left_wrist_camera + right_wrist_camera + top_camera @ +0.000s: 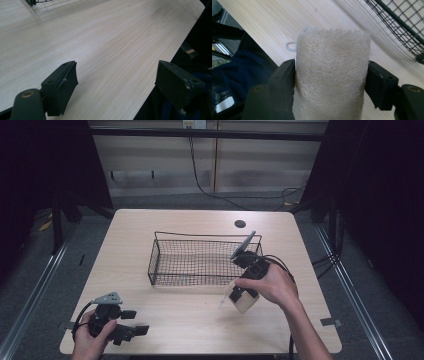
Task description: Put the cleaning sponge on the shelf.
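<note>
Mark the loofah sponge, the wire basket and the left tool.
loofah sponge [332,72], right gripper view, its fibrous front.
wire basket [200,236], high view, its far rim.
left tool [116,81], left gripper view, midway between its tips.

A wire basket [200,262] sits at the centre of the frame on a pale wood table [165,310]; it is black, oblong, with a raised handle loop along its far side. Near the table's far edge, upper centre-right, is a round dark grommet hole [240,224]. Beyond the table, across the top, stand light wood cabinets [160,160] with a black cable [200,182] hanging down and trailing right over the grey floor [30,285]. A metal rail [35,290] runs along the lower left.
</note>
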`<state>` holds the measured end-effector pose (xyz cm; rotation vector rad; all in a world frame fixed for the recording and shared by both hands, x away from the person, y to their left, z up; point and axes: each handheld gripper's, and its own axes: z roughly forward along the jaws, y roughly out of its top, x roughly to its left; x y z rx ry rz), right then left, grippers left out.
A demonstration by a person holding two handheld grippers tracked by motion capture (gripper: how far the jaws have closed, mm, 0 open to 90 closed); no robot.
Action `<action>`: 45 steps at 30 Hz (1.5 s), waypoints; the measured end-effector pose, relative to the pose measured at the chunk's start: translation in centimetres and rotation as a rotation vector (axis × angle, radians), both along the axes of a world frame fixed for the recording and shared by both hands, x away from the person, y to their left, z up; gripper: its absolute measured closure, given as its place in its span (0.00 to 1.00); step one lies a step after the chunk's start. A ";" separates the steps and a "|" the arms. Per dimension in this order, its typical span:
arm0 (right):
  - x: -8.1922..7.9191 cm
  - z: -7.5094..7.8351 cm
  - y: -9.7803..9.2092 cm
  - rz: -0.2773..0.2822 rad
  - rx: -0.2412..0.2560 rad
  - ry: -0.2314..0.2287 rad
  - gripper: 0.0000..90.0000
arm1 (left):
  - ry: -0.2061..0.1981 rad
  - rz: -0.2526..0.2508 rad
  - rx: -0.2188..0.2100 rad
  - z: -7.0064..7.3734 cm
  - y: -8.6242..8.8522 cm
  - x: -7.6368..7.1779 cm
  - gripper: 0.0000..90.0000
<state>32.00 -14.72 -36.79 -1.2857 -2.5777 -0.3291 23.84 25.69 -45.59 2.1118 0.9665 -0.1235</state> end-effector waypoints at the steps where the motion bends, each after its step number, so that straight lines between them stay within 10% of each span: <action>1: 0.1 0.3 0.2 0.006 -0.007 -0.011 0.34 | 0.000 0.000 -0.001 0.0 0.0 0.0 0.19; 25: 2.8 4.2 0.9 0.027 0.003 -0.069 0.34 | 0.002 -0.004 0.000 0.0 0.0 0.0 0.19; 45: 7.0 4.1 1.4 -0.021 -0.031 -0.070 0.34 | -0.004 -0.010 -0.006 0.2 0.1 0.0 0.19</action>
